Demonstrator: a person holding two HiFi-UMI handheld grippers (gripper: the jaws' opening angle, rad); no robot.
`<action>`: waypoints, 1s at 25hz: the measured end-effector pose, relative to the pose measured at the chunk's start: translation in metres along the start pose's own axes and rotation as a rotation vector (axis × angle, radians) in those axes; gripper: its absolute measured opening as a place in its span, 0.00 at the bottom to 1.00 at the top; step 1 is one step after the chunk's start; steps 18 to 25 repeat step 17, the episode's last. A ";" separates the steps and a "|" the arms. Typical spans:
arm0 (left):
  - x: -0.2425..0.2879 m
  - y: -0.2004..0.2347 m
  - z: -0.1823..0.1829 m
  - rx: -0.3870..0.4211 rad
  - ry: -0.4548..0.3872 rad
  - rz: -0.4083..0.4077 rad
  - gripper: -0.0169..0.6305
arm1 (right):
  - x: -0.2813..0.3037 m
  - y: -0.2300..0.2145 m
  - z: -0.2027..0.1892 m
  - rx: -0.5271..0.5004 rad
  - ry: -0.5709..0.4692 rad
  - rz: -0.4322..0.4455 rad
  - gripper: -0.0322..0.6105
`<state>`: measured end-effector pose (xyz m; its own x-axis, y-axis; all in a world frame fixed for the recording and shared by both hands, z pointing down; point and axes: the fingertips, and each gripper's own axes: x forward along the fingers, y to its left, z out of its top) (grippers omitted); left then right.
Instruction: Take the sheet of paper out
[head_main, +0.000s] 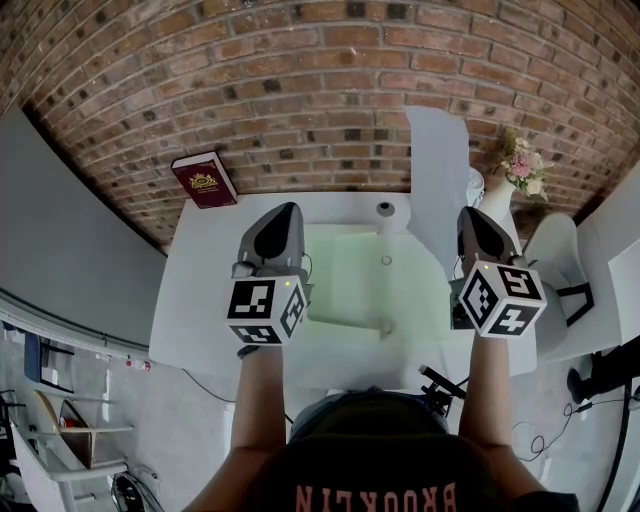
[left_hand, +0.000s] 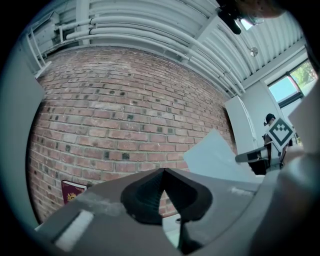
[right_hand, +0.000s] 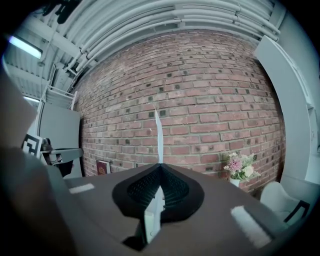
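A white sheet of paper (head_main: 437, 180) stands upright on edge above the table's right side, and my right gripper (head_main: 478, 232) is shut on its lower edge. In the right gripper view the paper (right_hand: 158, 135) rises edge-on from between the closed pads of the right gripper (right_hand: 160, 165). A pale green folder (head_main: 350, 285) lies flat on the white table (head_main: 200, 290). My left gripper (head_main: 278, 232) hovers over the folder's left edge. In the left gripper view its pads meet at the tip of the left gripper (left_hand: 163, 171), with nothing seen between them, and the paper (left_hand: 215, 155) shows to the right.
A dark red book (head_main: 204, 180) leans against the brick wall at the table's back left. A vase of flowers (head_main: 520, 165) stands at the back right, with a white chair (head_main: 555, 250) beside the table. A small round object (head_main: 385, 209) sits at the folder's far edge.
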<state>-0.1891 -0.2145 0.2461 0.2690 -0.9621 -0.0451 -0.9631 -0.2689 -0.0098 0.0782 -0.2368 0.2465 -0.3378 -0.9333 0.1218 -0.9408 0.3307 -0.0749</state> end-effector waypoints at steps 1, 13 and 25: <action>0.000 0.000 0.003 0.002 -0.006 0.000 0.02 | 0.000 0.001 0.001 -0.002 -0.004 0.000 0.05; -0.004 0.006 0.019 0.037 -0.043 0.022 0.02 | -0.012 0.010 0.026 -0.032 -0.151 -0.002 0.05; -0.007 0.008 0.021 0.035 -0.051 0.030 0.02 | -0.017 0.011 0.031 -0.035 -0.194 -0.011 0.05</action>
